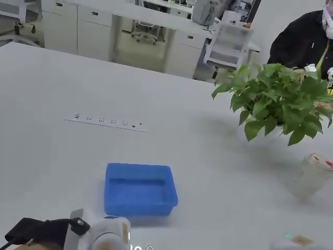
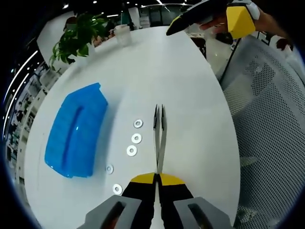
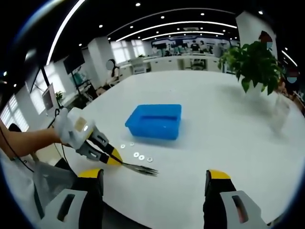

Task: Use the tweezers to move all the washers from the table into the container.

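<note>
Jaws of left gripper (image 2: 156, 177) clamp one tweezers (image 2: 159, 138) beside five washers (image 2: 137, 138), one container (image 2: 76, 131); right gripper (image 3: 155, 175) gapes.

A blue rectangular container (image 1: 136, 204) sits open and upright on the white tabletop (image 2: 190, 95); five small silver washers (image 2: 137, 138) lie flat in a loose row just beside its long side; slim metal tweezers (image 2: 160, 136), tips nearly together, are clamped in the left gripper (image 2: 156, 179) alongside that row.

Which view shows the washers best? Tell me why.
The left gripper view: five washers lie on the table between the blue container and the tweezers. The right gripper view shows them small and distant; the head view shows, at most, traces at its bottom edge.
</note>
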{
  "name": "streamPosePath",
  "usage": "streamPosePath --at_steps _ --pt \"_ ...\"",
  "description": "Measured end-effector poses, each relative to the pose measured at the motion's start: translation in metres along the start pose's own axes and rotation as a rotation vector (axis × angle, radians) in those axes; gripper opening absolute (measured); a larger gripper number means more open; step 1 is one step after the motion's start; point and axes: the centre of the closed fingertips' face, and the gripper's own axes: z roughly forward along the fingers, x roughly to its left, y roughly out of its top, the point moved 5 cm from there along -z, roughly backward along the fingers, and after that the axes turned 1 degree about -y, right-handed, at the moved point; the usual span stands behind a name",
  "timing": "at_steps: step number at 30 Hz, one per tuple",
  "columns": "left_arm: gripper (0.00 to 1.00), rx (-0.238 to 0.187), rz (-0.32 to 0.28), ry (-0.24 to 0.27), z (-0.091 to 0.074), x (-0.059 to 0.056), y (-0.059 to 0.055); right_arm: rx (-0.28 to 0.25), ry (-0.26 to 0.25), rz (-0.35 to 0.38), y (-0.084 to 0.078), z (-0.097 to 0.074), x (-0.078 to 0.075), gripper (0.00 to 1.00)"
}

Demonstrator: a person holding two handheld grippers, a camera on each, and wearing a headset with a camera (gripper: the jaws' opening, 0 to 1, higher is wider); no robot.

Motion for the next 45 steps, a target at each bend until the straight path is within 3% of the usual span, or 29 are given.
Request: streamPosePath --at_steps 7,10,16,22,27,37,43,45 --pt "0.00 -0.007 -0.002 0.001 -0.011 -0.003 0.002 -0.045 0.005 -0.009 0.006 -0.006 0.010 0.86" --pt "0.00 -0.059 -0.043 0.012 -0.026 -0.006 0.011 -0.065 0.012 -0.009 0.006 -0.008 0.016 0.85" --pt "0.00 -0.114 -0.064 0.039 -0.046 -0.013 0.019 -0.071 0.035 -0.019 0.005 -0.006 0.025 0.84" --pt "0.00 -0.191 -0.122 0.056 -0.069 -0.017 0.029 -0.093 0.081 -0.048 0.010 -0.006 0.035 0.80" --pt "0.00 -0.292 -0.202 0.035 -0.092 -0.017 0.037 -0.115 0.171 -0.107 0.017 -0.004 0.054 0.70" --pt "0.00 -0.360 -0.125 0.106 -0.149 -0.014 0.048 -0.074 0.389 -0.316 0.036 0.005 0.096 0.42" --pt "0.00 -0.387 -0.083 0.092 -0.174 -0.016 0.055 -0.069 0.498 -0.438 0.052 0.013 0.119 0.28" --pt "0.00 -0.404 -0.065 0.070 -0.182 -0.019 0.059 -0.063 0.514 -0.461 0.056 0.017 0.123 0.26"
